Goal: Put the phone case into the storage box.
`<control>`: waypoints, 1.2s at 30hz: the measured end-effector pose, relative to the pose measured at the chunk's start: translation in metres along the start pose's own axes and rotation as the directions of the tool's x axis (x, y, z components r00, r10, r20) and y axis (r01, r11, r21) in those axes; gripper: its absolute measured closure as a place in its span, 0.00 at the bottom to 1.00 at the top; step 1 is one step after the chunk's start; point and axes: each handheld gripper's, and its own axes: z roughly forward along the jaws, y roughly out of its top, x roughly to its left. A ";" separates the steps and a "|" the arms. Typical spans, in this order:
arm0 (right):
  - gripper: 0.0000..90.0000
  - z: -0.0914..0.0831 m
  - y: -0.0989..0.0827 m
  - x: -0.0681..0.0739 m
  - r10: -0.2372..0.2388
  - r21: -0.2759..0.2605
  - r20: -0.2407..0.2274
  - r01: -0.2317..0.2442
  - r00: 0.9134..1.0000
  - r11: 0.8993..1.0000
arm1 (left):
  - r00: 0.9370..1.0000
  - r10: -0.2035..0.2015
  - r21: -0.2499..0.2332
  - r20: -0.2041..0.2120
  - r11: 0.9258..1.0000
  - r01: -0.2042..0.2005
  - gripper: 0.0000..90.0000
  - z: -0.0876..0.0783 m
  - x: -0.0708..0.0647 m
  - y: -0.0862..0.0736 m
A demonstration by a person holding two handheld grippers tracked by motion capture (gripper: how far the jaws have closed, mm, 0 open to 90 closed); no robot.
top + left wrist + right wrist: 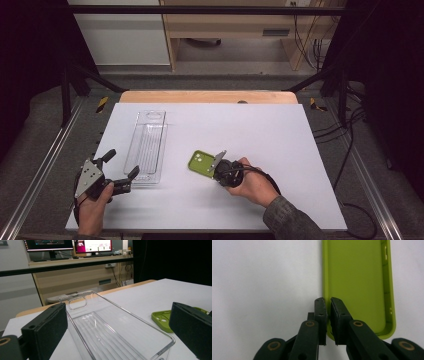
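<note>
Right gripper view: right gripper clamps the green phone case side wall, grasp step done (left gripper released), next likely lift toward clear tray.

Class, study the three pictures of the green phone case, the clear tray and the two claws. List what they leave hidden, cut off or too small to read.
- High view: the near end of the green phone case is covered by the right claw.
- Right gripper view: the case's far end is cut off by the top edge.
- Left gripper view: the case lies partly behind one black jaw; the clear tray runs off the bottom edge.
- Left gripper view: text on the monitors is too small to read.
</note>
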 end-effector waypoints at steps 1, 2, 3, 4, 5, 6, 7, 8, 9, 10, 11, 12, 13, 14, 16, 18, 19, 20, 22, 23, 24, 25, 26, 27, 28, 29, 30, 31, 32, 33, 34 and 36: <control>0.96 0.000 0.000 0.000 -0.004 0.002 -0.003 0.004 1.000 1.000 | 1.000 0.000 0.000 0.000 1.000 0.000 0.02 0.000 0.000 0.000; 0.96 0.000 0.000 0.001 -0.007 0.003 -0.003 0.007 1.000 1.000 | 1.000 0.000 0.000 0.000 1.000 0.000 0.02 0.000 0.000 0.000; 0.96 -0.001 0.000 0.001 -0.008 0.003 -0.001 0.008 1.000 1.000 | 1.000 0.000 0.000 0.000 1.000 0.000 0.02 0.000 0.000 0.000; 0.96 -0.001 0.000 0.002 -0.008 0.003 -0.001 0.008 1.000 1.000 | 1.000 0.000 0.000 0.000 1.000 0.000 0.02 0.000 0.000 0.000; 0.96 -0.001 0.000 0.001 -0.007 0.003 -0.001 0.007 1.000 1.000 | 1.000 0.000 0.000 0.000 1.000 0.000 0.02 0.000 0.000 0.000; 0.97 -0.001 0.000 0.001 -0.011 0.003 -0.003 0.011 1.000 1.000 | 1.000 0.000 0.000 0.001 1.000 0.000 0.02 0.000 0.000 0.000; 0.97 -0.001 0.000 0.001 -0.008 0.002 -0.002 0.008 1.000 1.000 | 1.000 0.000 0.000 0.000 1.000 0.000 0.02 0.000 0.000 0.000; 0.97 -0.001 0.000 0.002 -0.006 0.002 -0.002 0.006 1.000 1.000 | 1.000 0.000 0.000 0.000 1.000 0.000 0.02 0.000 0.000 0.000; 0.97 -0.001 -0.001 0.002 -0.010 -0.004 -0.005 0.009 1.000 1.000 | 1.000 0.000 0.000 0.000 1.000 0.000 0.02 0.000 0.000 0.000; 0.97 -0.001 -0.001 0.002 -0.010 -0.004 -0.005 0.009 1.000 1.000 | 1.000 0.000 0.000 0.000 1.000 0.000 0.02 0.000 0.000 0.000; 0.97 -0.001 -0.001 0.002 -0.011 -0.008 -0.005 0.011 1.000 1.000 | 1.000 -0.001 0.001 0.000 1.000 0.001 0.02 0.000 0.000 0.000; 0.97 -0.001 -0.001 0.002 -0.017 -0.009 -0.002 0.017 1.000 1.000 | 1.000 -0.001 0.001 -0.001 1.000 0.001 0.02 0.000 0.000 0.000; 0.98 -0.002 -0.002 0.002 -0.025 -0.020 0.003 0.025 1.000 0.999 | 1.000 -0.002 0.001 -0.001 1.000 0.002 0.02 0.000 0.000 0.000; 0.98 -0.002 -0.003 0.002 -0.029 -0.027 0.003 0.029 1.000 0.999 | 1.000 -0.003 0.000 -0.001 1.000 0.003 0.02 0.000 0.000 0.000; 0.98 -0.004 -0.003 0.003 -0.027 -0.038 0.006 0.027 1.000 0.999 | 1.000 -0.002 0.000 0.000 1.000 0.002 0.02 0.000 0.000 0.000; 0.98 -0.007 -0.003 0.003 -0.032 -0.054 0.012 0.032 0.999 0.998 | 1.000 -0.004 -0.002 0.002 1.000 0.004 0.02 -0.001 0.000 0.001; 0.98 -0.008 -0.003 0.003 -0.032 -0.060 0.014 0.033 0.999 0.998 | 1.000 -0.001 -0.002 0.004 1.000 0.001 0.02 -0.001 -0.001 0.001; 0.98 -0.009 -0.003 0.004 -0.030 -0.067 0.018 0.031 0.999 0.997 | 1.000 -0.007 -0.005 0.002 1.000 0.007 0.02 -0.001 -0.001 0.002; 0.98 -0.012 -0.004 0.004 -0.028 -0.078 0.025 0.030 0.999 0.996 | 1.000 -0.017 -0.010 0.003 1.000 0.017 0.02 -0.001 -0.002 0.003; 0.98 -0.013 -0.005 0.003 -0.031 -0.084 0.029 0.033 0.999 0.996 | 1.000 -0.015 -0.003 0.005 1.000 0.015 0.02 -0.001 -0.002 0.003; 0.98 -0.016 -0.005 0.004 -0.030 -0.092 0.035 0.033 0.999 0.995 | 1.000 -0.017 0.001 0.001 1.000 0.017 0.02 0.000 -0.003 0.004; 0.98 -0.018 -0.006 0.004 -0.032 -0.099 0.043 0.036 0.999 0.994 | 1.000 -0.025 0.004 0.004 1.000 0.025 0.02 0.001 -0.004 0.006; 0.98 -0.022 -0.007 0.005 -0.035 -0.116 0.057 0.041 0.998 0.992 | 1.000 -0.027 0.010 0.007 1.000 0.027 0.02 0.002 -0.005 0.007; 0.98 -0.022 -0.007 0.005 -0.035 -0.116 0.057 0.041 0.998 0.992 | 1.000 -0.023 0.019 0.006 1.000 0.022 0.02 0.003 -0.006 0.010; 0.98 -0.023 -0.008 0.005 -0.034 -0.126 0.065 0.042 0.997 0.991 | 1.000 -0.020 0.019 0.010 1.000 0.019 0.02 0.004 -0.008 0.013; 0.98 -0.025 -0.009 0.005 -0.034 -0.133 0.072 0.044 0.997 0.990 | 1.000 -0.018 0.020 0.016 1.000 0.017 0.02 0.005 -0.009 0.015; 0.98 -0.027 -0.010 0.005 -0.036 -0.147 0.084 0.048 0.996 0.988 | 1.000 -0.017 0.024 0.018 1.000 0.016 0.02 0.007 -0.011 0.018; 0.98 -0.027 -0.010 0.005 -0.036 -0.147 0.084 0.048 0.996 0.988 | 1.000 -0.015 0.034 0.014 0.999 0.015 0.02 0.008 -0.013 0.022; 0.98 -0.029 -0.011 0.005 -0.034 -0.152 0.087 0.047 0.996 0.987 | 1.000 -0.015 0.042 0.018 0.999 0.015 0.03 0.010 -0.015 0.026; 0.98 -0.030 -0.012 0.005 -0.028 -0.161 0.093 0.043 0.995 0.986 | 1.000 -0.011 0.050 0.022 0.999 0.010 0.03 0.012 -0.017 0.030; 0.98 -0.031 -0.012 0.005 -0.026 -0.172 0.096 0.042 0.995 0.984 | 1.000 -0.006 0.064 0.014 0.998 0.005 0.03 0.014 -0.019 0.033; 0.98 -0.033 -0.014 0.005 -0.028 -0.180 0.105 0.047 0.994 0.983 | 1.000 -0.016 0.080 0.007 0.997 0.016 0.03 0.018 -0.022 0.039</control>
